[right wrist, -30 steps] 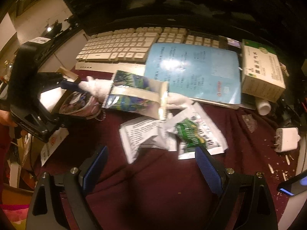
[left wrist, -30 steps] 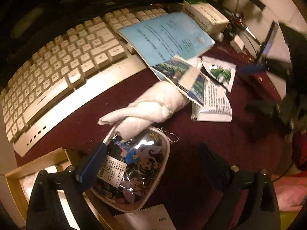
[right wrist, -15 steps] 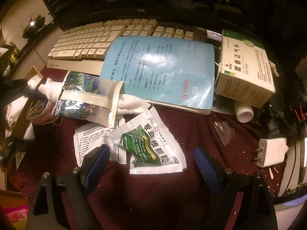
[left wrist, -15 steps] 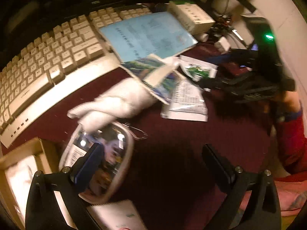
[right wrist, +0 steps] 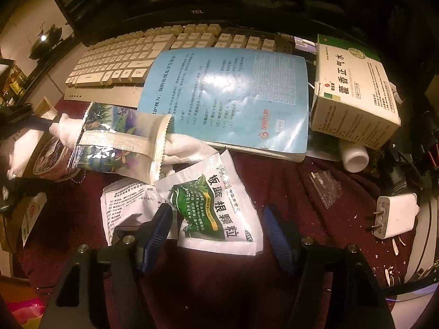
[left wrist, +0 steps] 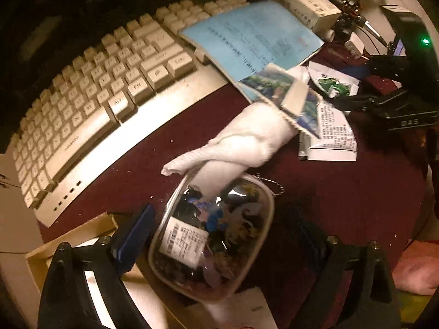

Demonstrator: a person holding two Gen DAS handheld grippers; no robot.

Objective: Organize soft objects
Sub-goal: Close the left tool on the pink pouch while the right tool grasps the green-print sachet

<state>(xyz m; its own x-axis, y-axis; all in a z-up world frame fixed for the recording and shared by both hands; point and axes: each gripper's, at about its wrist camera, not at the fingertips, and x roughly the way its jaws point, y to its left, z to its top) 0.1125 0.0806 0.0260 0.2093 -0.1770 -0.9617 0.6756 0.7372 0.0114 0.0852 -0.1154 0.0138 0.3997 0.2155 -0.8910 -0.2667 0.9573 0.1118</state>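
Because the green sachet (right wrist: 216, 211) lies flat on the desk (right wrist: 301, 192), nearest of the soft packets, it is framed between the fingers of the right gripper (right wrist: 219, 235), which are spread but have just been closing, pads not yet pressing (likely a pick-up). Compared with a second ago, it sits closer. The left gripper (left wrist: 227, 235) is held spread around the clear pouch (left wrist: 214, 235).
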